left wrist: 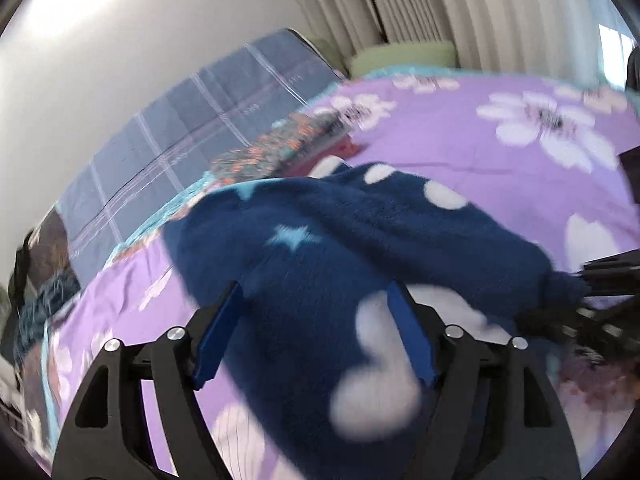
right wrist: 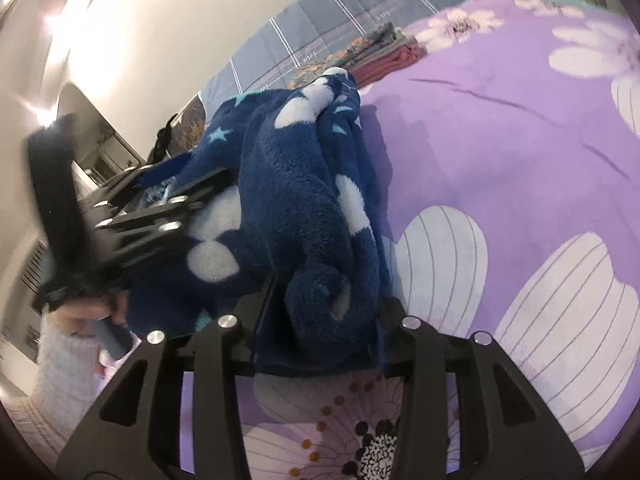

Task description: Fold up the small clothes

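A dark blue fleece garment (left wrist: 360, 220) with white dots and pale stars lies bunched on the purple flowered bedsheet (left wrist: 460, 140). My left gripper (left wrist: 316, 320) stands wide open over its near end; fleece runs between the blue pads without being pinched. The right gripper (left wrist: 592, 280) shows at the right edge, at the garment's far end. In the right wrist view my right gripper (right wrist: 324, 312) is shut on a thick roll of the garment (right wrist: 288, 184), which fills the gap between its fingers. The left gripper (right wrist: 160, 208) is seen at the left, against the fleece.
A folded stack of floral and red clothes (left wrist: 288, 140) (right wrist: 376, 56) lies beyond the garment beside a blue plaid quilt (left wrist: 192, 112) along the wall. A green cushion (left wrist: 400, 56) and curtains stand behind. A white knit sleeve (right wrist: 64, 360) shows lower left.
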`<state>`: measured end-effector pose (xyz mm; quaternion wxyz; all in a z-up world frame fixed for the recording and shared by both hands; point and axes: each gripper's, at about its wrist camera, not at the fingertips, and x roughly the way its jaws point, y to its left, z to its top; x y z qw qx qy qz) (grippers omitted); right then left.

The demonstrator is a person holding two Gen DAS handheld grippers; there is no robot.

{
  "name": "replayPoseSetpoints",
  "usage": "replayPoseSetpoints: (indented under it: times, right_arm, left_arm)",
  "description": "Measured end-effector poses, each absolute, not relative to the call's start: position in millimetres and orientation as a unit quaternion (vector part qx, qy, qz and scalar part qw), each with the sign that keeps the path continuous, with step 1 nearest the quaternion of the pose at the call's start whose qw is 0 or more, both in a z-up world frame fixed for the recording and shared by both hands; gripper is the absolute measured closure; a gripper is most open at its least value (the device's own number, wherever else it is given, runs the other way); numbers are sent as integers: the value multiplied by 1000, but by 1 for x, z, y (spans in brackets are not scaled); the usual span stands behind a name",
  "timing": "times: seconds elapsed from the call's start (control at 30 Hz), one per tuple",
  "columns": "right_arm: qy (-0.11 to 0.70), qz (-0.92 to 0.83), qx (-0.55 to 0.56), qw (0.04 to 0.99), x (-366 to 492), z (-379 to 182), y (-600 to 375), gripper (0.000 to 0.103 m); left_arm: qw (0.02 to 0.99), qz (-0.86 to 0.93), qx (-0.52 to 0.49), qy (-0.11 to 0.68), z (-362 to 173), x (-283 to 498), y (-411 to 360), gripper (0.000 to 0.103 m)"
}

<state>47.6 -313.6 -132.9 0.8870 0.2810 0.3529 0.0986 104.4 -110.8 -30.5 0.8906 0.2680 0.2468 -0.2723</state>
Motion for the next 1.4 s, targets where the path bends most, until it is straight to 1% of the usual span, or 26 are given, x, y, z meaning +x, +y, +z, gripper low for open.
replayPoseSetpoints:
  times: [0.07,0.17,0.27,0.33,0.4,0.53,0.6,0.67,0.73,0.8,0.87,1.03,1.23,1.27,1.3,1.33,1.37,1.4]
  right_arm:
    - [353,107,296,881,50,-137,-319,63]
    - [352,117,313,874,50,-140,-324,62]
    - [349,113,303,879,50,-138,-320,62]
    - [348,109,294,883,47,-137,-318,62]
    - [348,108,292,884,46,-136,-317,61]
    - [346,110,298,883,44,-137,-318,61]
    - [346,111,301,882,44,-137,-319,61]
    - [345,111,300,882,44,-137,-319,61]
    - [346,109,298,883,44,-137,-318,61]
    - [347,100,290,887,44,-136,-316,60]
    - [348,97,281,889,44,-135,-314,60]
    - [348,105,298,883,45,-138,-319,60]
    - [346,109,301,882,45,-139,-320,59]
    - [345,110,301,882,45,-139,-320,59]
    - [345,110,302,882,45,-139,-320,59]
    - [344,111,304,881,44,-140,-321,59]
    - [344,111,305,881,44,-140,-321,59]
    - [344,112,305,881,44,-140,-321,59]
  left_arm:
    - [902,-270,238,238,-22,79,-85,18]
    - [904,-272,222,243,-25,43,-58,13]
    - [893,-280,233,264,-43,16,-50,12]
    - [887,-267,270,263,-60,10,-57,12]
    - [894,-225,301,245,-72,11,-67,12]
    - [911,-206,245,259,-73,30,-78,12]
    - [907,-195,260,268,-83,35,-88,12]
    - [907,-174,282,260,-91,38,-90,12]
    - [910,-152,287,258,-94,42,-81,11]
    - [914,-117,270,278,-94,52,-60,11]
    - [911,-122,265,293,-95,55,-48,11]
    - [908,-109,300,271,-96,46,-57,13]
    - [899,-154,289,290,-81,28,-43,20]
    - [898,-166,281,297,-76,23,-39,26]
    - [896,-182,268,303,-71,20,-35,38]
    - [897,-208,240,307,-59,14,-29,43]
    - [900,-223,219,304,-51,9,-26,50]
    - [904,-239,197,295,-40,5,-22,54]
